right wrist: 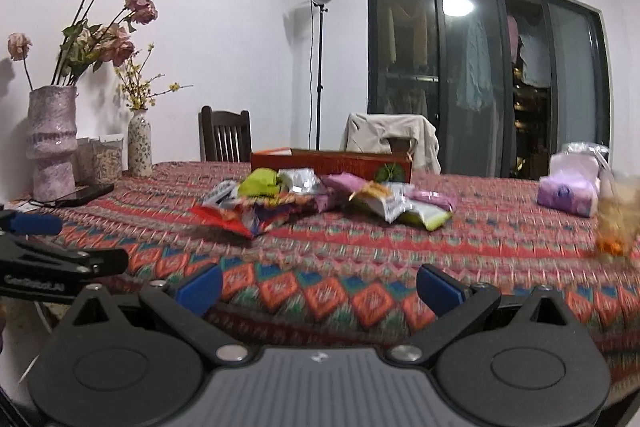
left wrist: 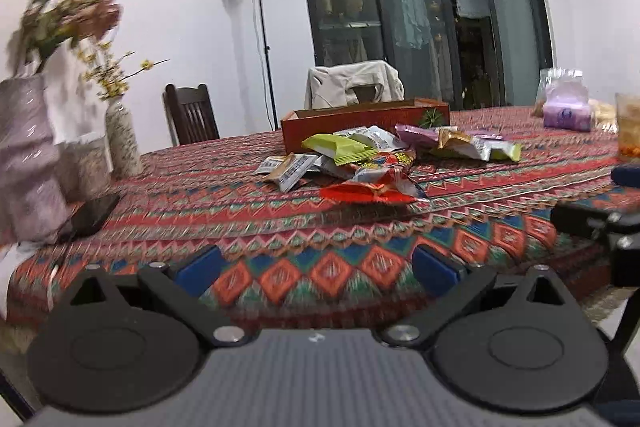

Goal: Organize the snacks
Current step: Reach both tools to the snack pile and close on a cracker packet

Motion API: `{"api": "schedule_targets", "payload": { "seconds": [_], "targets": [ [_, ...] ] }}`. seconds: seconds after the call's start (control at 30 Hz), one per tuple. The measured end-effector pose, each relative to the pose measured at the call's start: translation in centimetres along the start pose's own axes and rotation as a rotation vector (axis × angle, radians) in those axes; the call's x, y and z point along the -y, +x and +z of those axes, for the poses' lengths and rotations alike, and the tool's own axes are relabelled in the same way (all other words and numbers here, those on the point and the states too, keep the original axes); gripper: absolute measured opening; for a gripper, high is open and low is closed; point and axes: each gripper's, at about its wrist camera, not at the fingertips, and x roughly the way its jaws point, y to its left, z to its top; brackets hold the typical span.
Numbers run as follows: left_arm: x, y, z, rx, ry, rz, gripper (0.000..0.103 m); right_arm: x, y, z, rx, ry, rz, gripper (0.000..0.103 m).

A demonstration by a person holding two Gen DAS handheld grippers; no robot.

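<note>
A heap of snack packets (left wrist: 372,159) (right wrist: 320,199) lies mid-table on a patterned cloth: a red packet (left wrist: 372,191) at the front, a green one (left wrist: 340,149), purple and silver ones behind. Just beyond the heap stands a long red cardboard box (left wrist: 364,121) (right wrist: 332,163), open at the top. My left gripper (left wrist: 316,267) hovers open over the near table edge, well short of the heap, nothing between its blue pads. My right gripper (right wrist: 320,287) is likewise open and empty near the front edge. Each gripper shows at the side of the other's view.
Two vases with flowers (right wrist: 52,143) (right wrist: 140,147), jars (right wrist: 106,157) and a dark phone (right wrist: 80,195) stand at the left. A purple tissue pack (right wrist: 566,195) and a plastic cup (left wrist: 628,131) sit at the right. Two chairs (right wrist: 226,139) stand behind the table.
</note>
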Motion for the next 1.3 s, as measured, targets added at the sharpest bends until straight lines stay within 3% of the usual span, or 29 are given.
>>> {"api": "schedule_targets", "payload": {
  "seconds": [0.17, 0.33, 0.47, 0.63, 0.7, 0.8, 0.9, 0.97, 1.03, 1.07, 1.13, 1.2, 1.23, 1.3],
  "targets": [
    [0.6, 4.8, 2.1, -0.046, -0.027, -0.077, 0.103, 1.5, 3.9, 2.1, 0.016, -0.030, -0.016, 0.103],
    [0.0, 8.8, 4.9, -0.081, -0.056, -0.101, 0.103, 3.7, 7.7, 4.1, -0.010, -0.023, -0.020, 0.103],
    [-2.2, 12.2, 7.2, -0.114, -0.113, -0.078, 0.103, 5.6, 10.3, 5.6, -0.040, -0.018, 0.002, 0.103],
    [-5.3, 17.4, 9.3, -0.180, -0.176, 0.010, 0.103, 7.7, 14.7, 7.7, -0.108, -0.054, 0.018, 0.100],
    [-6.5, 19.4, 9.8, -0.213, -0.224, -0.002, 0.103, 8.4, 16.6, 8.4, -0.146, -0.079, 0.029, 0.093],
    [-7.9, 22.2, 10.6, -0.256, -0.306, 0.002, 0.102, 9.1, 19.7, 9.4, -0.208, -0.115, 0.067, 0.092],
    [-8.3, 24.6, 10.9, -0.299, -0.355, 0.009, 0.093, 9.5, 23.0, 10.1, -0.265, -0.147, 0.112, 0.088],
    [-8.2, 25.9, 10.8, -0.330, -0.372, 0.011, 0.080, 9.6, 25.0, 10.2, -0.296, -0.168, 0.134, 0.085],
    [-7.9, 27.0, 10.3, -0.368, -0.385, 0.005, 0.069, 9.6, 26.5, 10.2, -0.326, -0.181, 0.155, 0.080],
    [-7.9, 27.4, 10.0, -0.390, -0.398, 0.001, 0.068, 9.6, 27.2, 10.1, -0.340, -0.190, 0.172, 0.072],
    [-7.4, 27.1, 9.6, -0.368, -0.376, 0.030, 0.068, 9.6, 28.4, 10.0, -0.371, -0.196, 0.224, 0.064],
    [-7.1, 26.7, 9.4, -0.360, -0.359, 0.042, 0.063, 10.0, 29.0, 9.7, -0.384, -0.174, 0.256, 0.063],
    [-6.9, 26.6, 9.4, -0.356, -0.350, 0.048, 0.048, 10.2, 29.2, 9.6, -0.394, -0.158, 0.267, 0.062],
    [-6.7, 26.2, 9.4, -0.356, -0.339, 0.046, 0.044, 10.4, 29.3, 9.3, -0.389, -0.140, 0.272, 0.061]
  ]
}}
